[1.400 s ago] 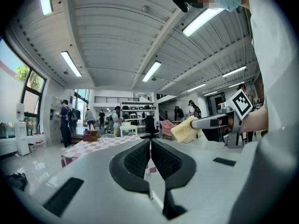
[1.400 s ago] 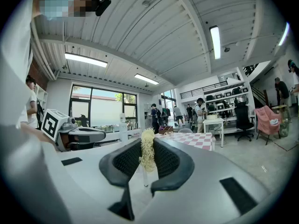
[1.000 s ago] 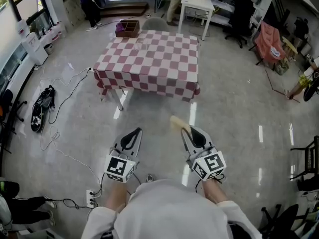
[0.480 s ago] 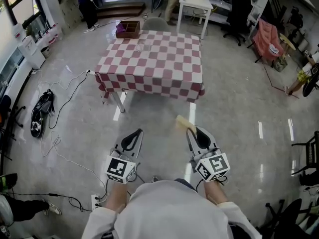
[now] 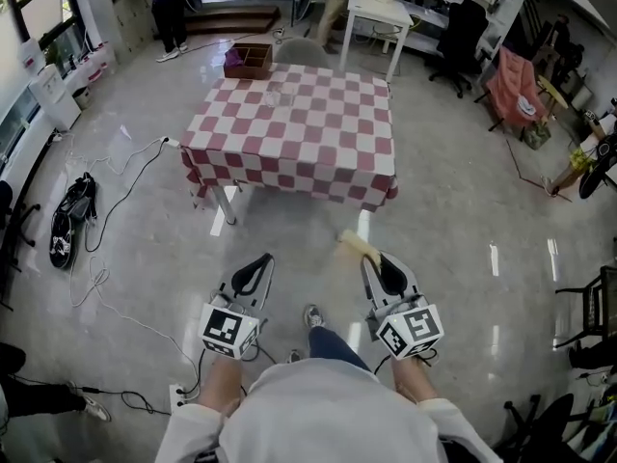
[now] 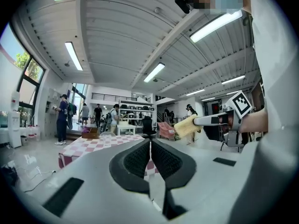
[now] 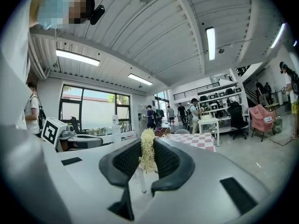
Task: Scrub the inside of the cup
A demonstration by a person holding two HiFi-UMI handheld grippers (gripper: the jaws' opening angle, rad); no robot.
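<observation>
Short of the checkered table [image 5: 289,152], my right gripper [image 5: 371,255] clamps the sponge [image 5: 353,242] for scrubbing; left gripper [image 5: 258,261] closed, empty, spare for the cup [image 5: 280,93].

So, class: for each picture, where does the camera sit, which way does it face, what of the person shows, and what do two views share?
Head view: on the person's head, facing steeply down at floor and table; forearms, left gripper, right gripper with sponge show.
Left gripper view: rides the left gripper, looks along its shut jaws toward the table; torso at right.
Right gripper view: rides the right gripper, looks along jaws gripping the sponge; torso at left.
Shared: all show the table.
</observation>
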